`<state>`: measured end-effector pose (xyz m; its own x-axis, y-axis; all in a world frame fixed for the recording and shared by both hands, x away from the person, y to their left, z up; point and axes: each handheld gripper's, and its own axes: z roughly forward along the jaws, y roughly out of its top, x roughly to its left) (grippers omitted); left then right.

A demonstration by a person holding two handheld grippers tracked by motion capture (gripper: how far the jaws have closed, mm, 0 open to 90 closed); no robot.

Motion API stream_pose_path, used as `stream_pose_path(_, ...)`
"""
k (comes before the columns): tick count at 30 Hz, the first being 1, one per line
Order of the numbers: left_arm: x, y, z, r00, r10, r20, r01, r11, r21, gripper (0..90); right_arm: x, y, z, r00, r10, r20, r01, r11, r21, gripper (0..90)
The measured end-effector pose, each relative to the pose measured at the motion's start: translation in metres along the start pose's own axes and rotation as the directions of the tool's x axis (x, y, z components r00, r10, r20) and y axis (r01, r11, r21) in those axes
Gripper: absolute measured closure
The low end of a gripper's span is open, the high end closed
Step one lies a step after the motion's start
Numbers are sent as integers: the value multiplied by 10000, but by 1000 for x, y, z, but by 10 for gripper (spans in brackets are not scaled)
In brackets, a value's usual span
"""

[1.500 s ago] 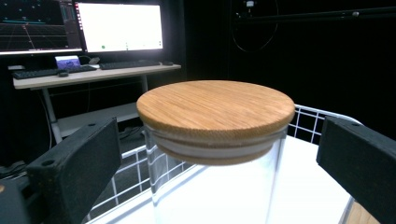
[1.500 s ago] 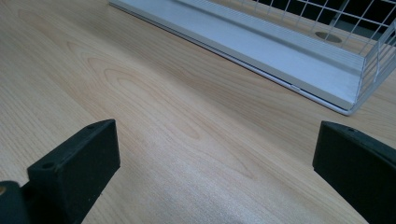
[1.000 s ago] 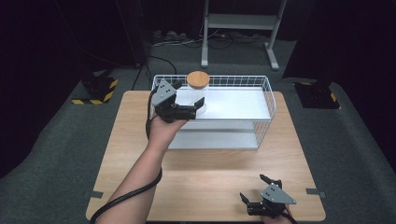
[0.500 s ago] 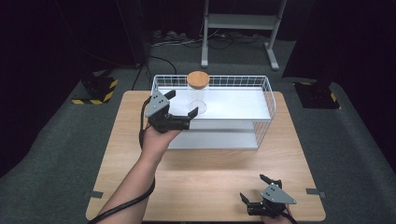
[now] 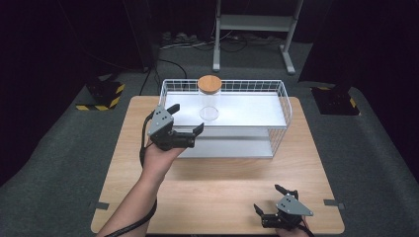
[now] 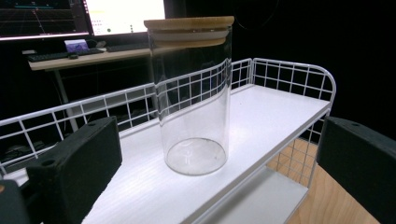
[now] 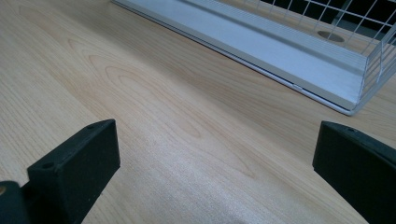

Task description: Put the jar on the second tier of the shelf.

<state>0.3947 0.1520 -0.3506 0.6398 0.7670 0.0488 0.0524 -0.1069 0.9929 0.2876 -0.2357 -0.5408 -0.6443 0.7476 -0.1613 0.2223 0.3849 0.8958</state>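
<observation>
high view: a clear glass jar (image 5: 209,98) with a wooden lid (image 5: 209,83) stands upright on the top shelf of a white wire rack (image 5: 279,101), toward the shelf's left half and close to the back rail. its glass wall is hard to trace against the white shelf; the lid and the round base read best. the left gripper (image 5: 186,123) hangs just off the rack's front left corner, released, jaws spread wide, apart from the jar. the right gripper (image 5: 269,199) sits near the front edge of the table (image 5: 212,192), also spread and holding nothing; the hand behind it is cut off by the bottom of the frame. bare wood lies between the two grippers, and the shelf is free to the right of the jar.

left gripper view: the jar (image 6: 194,98) stands between the two black jaws but farther off, touching neither. the shelf's front edge runs below it, with the lower shelf and table beyond. the wire rail rises close behind the jar.

right gripper view: the jaws are wide over open tabletop (image 7: 154,121), nothing between them. the rack's lower shelf (image 7: 289,46) crosses the top, its upper part cut off.
</observation>
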Motion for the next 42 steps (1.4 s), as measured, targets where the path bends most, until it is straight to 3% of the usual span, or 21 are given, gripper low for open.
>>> stream_pose_path(5, -2, -9, -9, 9998, -18, 182, 18, 10000, 44, 3, 0, 0, 0, 10000, 1, 14, -1, 10000, -3, 1)
stream_pose_path(12, -2, -26, -19, 9998, -150, 88, 147, 9994, 322, 4, 0, 0, 0, 10000, -21, 21, 21, 10000, 16, 1)
stream_pose_path(20, -8, -47, -27, 9998, 185, 102, -192, 9970, 753, 3, 1, 0, 1, 10000, -70, 46, 70, 10000, 34, 1)
stream_pose_path(26, -11, -66, -32, 9998, 83, 165, -99, 9950, 995, 3, 1, 0, 1, 9999, -85, 61, 85, 10000, 40, 1)
stream_pose_path(38, -14, -122, -45, 9991, -375, 200, 338, 9865, 1605, 3, 1, 0, 1, 9999, -109, 101, 108, 9999, 62, 1)
stream_pose_path(42, -15, -143, -52, 9964, -815, 215, 763, 9807, 1798, 4, 2, 0, 1, 9998, -134, 123, 133, 9999, 79, 1)
